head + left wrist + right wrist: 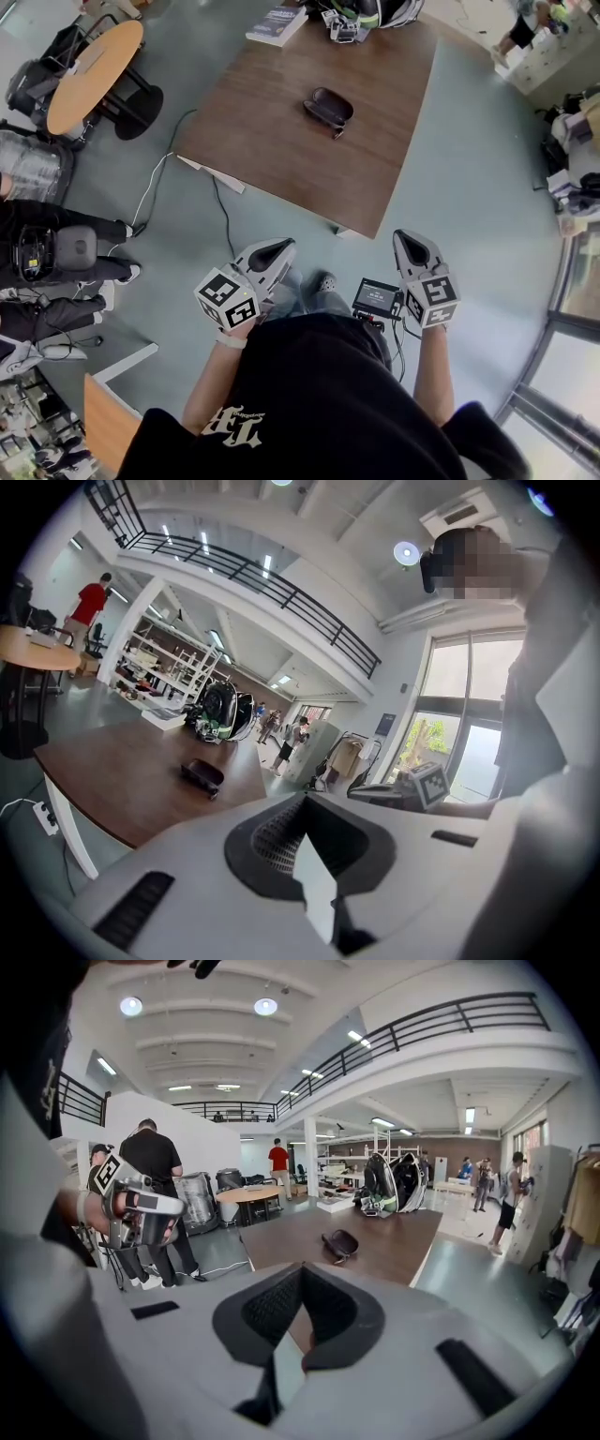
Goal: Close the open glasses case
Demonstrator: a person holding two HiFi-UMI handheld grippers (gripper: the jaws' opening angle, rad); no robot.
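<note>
The glasses case (328,108) is dark and lies open, lid up, near the middle of a brown rectangular table (281,150). It also shows small in the left gripper view (202,775) and in the right gripper view (339,1241). Both grippers are held close to the person's body, well short of the table's near edge and far from the case. My left gripper (274,250) has its jaws together with nothing between them. My right gripper (410,244) is likewise shut and empty. From each gripper's own camera, the left gripper (305,808) and the right gripper (298,1279) point toward the table.
A book (277,25) and a heap of dark gear (370,14) sit at the table's far end. A white power strip and cable (211,175) lie on the floor by the table's left corner. A round orange table (89,75) and seated people (56,253) are at left.
</note>
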